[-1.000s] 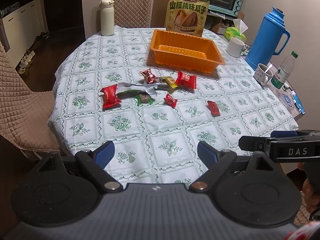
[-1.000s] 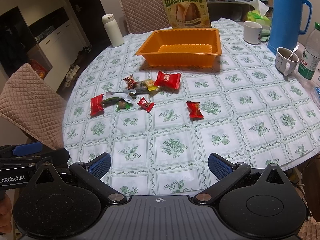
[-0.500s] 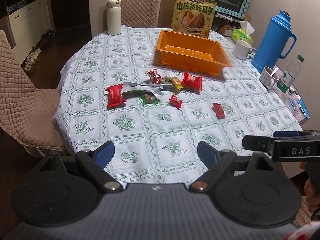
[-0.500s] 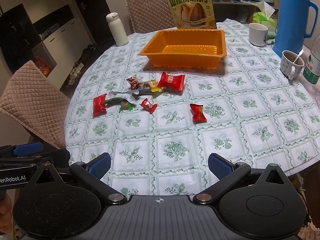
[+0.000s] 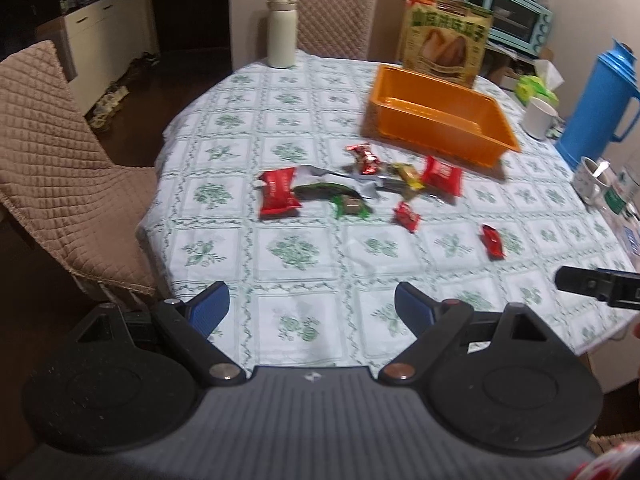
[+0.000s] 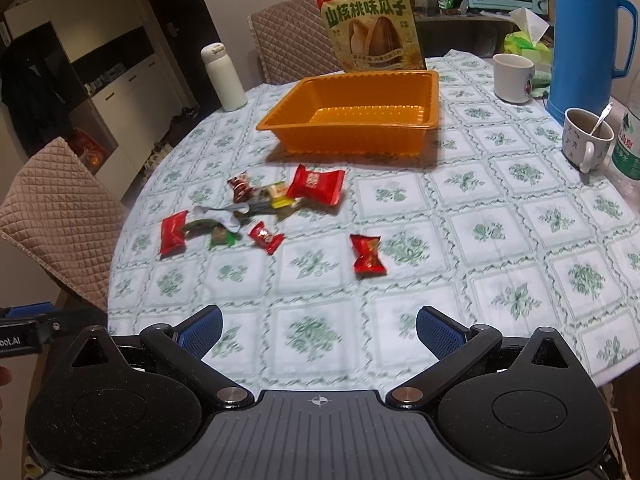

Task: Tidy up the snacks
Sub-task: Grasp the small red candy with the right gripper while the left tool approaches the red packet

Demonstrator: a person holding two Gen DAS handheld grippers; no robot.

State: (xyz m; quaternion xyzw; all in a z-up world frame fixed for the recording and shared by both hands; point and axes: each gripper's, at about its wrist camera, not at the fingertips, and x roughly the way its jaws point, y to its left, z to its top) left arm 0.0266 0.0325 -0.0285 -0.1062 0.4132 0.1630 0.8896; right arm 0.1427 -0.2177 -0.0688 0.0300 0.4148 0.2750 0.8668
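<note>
Several wrapped snacks lie loose mid-table: a large red packet [image 5: 278,193] at the left, a green-wrapped one [image 5: 349,205], a square red packet [image 5: 441,175] and a lone red candy [image 5: 493,241] to the right. The lone candy [image 6: 367,254] lies nearest my right gripper. An empty orange tray [image 5: 440,114] stands behind them, also in the right wrist view [image 6: 352,118]. My left gripper [image 5: 311,312] and right gripper [image 6: 318,330] are both open and empty, above the table's near edge.
A sunflower-seed bag [image 6: 374,26] stands behind the tray. A white flask [image 5: 282,30] is at the back left. A blue thermos [image 6: 582,40], two mugs [image 6: 588,138] and a water bottle are at the right. Quilted chairs [image 5: 52,160] flank the table.
Both grippers have moved forward and lower towards the table, so the snacks look nearer and larger. The left view has swung slightly right. Both stay open and empty.
</note>
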